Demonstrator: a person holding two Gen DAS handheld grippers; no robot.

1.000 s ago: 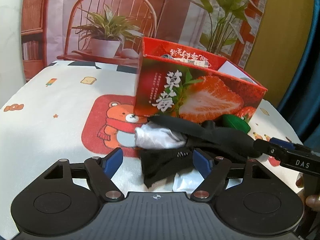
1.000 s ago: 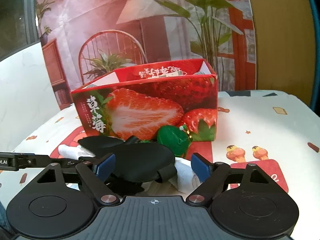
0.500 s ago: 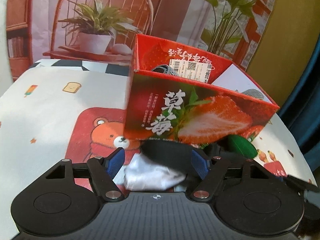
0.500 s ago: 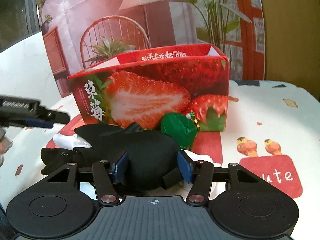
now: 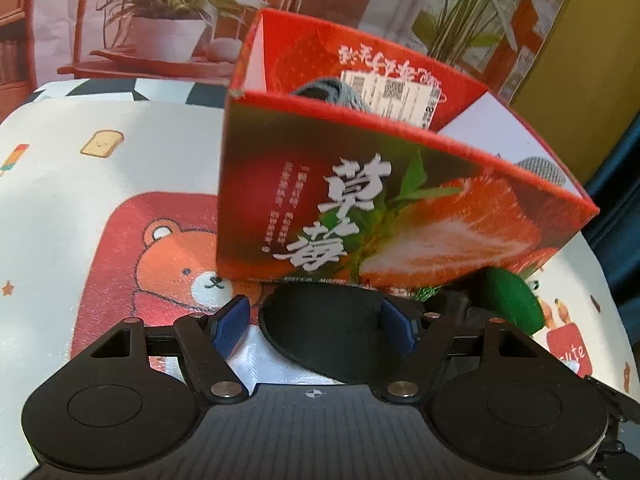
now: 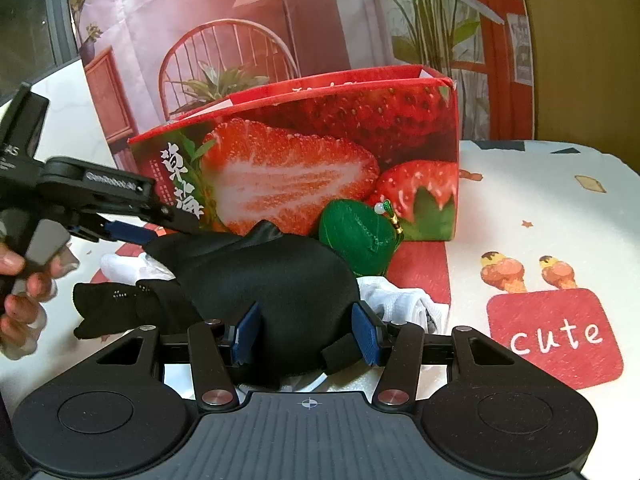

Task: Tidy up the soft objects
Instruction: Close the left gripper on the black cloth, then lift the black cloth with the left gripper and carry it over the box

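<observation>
A black padded eye mask (image 6: 276, 280) lies in front of the red strawberry box (image 6: 320, 168) on a pile of soft things. My right gripper (image 6: 306, 338) is shut on the mask's near end. My left gripper (image 5: 314, 328) is open, its blue pads on either side of the mask's other end (image 5: 320, 328), close to the box front (image 5: 360, 216). In the right wrist view the left gripper (image 6: 120, 232) reaches in from the left. White cloth (image 5: 264, 364) lies under the mask. A black sock (image 6: 128, 308) lies to the left.
A green pouch with a tassel (image 6: 356, 240) leans on the box. White socks (image 6: 404, 304) lie to the right of the mask. Grey knitted items (image 5: 332, 92) and a label sit inside the box. The tablecloth (image 6: 540, 220) has bear and "cute" prints.
My right gripper closed on the black mask. My left gripper moved forward and up toward the box until its pads flank the mask's other end.
</observation>
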